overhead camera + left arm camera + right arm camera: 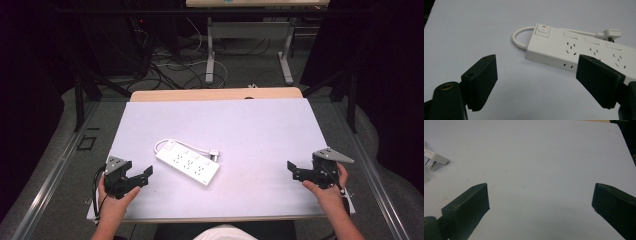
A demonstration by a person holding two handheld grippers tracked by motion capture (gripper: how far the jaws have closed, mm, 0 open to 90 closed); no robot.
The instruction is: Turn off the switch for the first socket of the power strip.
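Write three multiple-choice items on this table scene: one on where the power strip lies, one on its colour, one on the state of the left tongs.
1. The power strip lies
A. nearer the left tongs
B. nearer the right tongs
C. off the table

2. The power strip is
A. black
B. white
C. red

3. The left tongs are
A. shut on the strip
B. shut on the plug
C. open, holding nothing

Answers: 1 A, the high view puts the strip left of centre, close to the left tongs. 2 B, body and cord are white. 3 C, in the left gripper view the jaws stand apart over bare table.
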